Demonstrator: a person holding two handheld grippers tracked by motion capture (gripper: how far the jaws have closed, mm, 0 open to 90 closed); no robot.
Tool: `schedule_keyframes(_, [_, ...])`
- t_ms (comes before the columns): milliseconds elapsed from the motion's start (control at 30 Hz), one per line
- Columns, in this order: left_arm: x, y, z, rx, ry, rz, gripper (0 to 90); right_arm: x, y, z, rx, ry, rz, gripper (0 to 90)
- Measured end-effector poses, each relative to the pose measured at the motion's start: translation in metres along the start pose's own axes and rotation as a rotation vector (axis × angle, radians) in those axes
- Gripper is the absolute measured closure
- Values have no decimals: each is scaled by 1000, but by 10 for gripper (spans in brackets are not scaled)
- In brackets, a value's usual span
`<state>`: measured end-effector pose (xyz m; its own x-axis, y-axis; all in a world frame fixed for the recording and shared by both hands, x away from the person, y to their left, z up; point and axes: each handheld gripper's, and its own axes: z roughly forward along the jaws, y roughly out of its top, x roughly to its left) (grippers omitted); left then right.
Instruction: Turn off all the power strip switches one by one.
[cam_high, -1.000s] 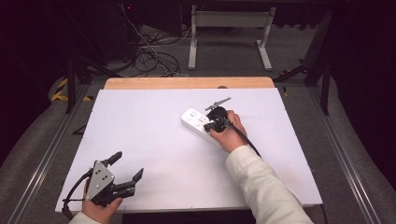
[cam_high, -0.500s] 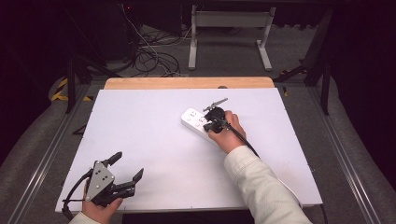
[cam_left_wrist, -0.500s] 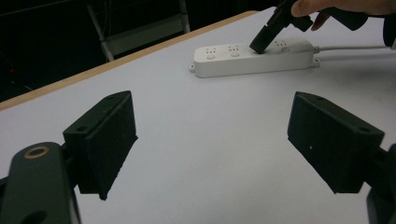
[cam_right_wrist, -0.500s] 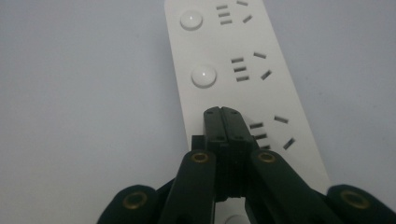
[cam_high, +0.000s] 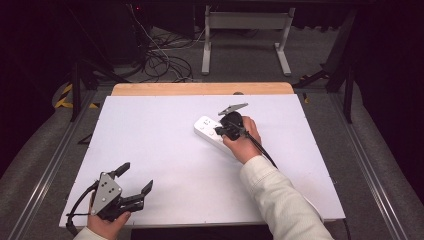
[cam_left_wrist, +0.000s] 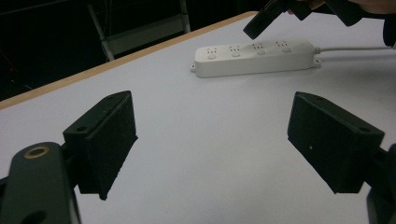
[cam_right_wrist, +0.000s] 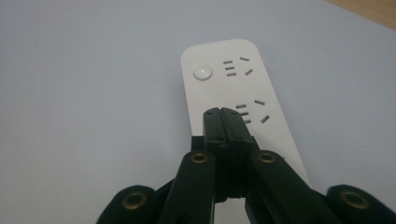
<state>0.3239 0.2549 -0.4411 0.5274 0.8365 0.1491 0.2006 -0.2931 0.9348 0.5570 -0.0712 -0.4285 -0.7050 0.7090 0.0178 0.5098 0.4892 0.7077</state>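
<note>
With jaws clenched on nothing, the right tool (cam_right_wrist: 227, 113) presses down on a white plastic power strip (cam_right_wrist: 233, 88) beneath its tip, which could skid across the smooth white table (cam_high: 165, 150) if the push lands off-centre.

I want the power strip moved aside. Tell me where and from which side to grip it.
Grip the power strip across its narrow width near the middle, coming from above. It lies flat on the table, long and slim, so its long sides suit opposing jaws; the right claw, shut now, must open first.
</note>
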Motion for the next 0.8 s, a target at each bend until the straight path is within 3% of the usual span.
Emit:
schedule_keyframes(300, [0, 0, 0, -3, -2, 0, 161, 4, 11, 4, -54, 6, 4, 900])
schedule_keyframes(800, [2, -1, -1, -5, -3, -5, 161, 1, 7, 33, 3, -3, 36, 900])
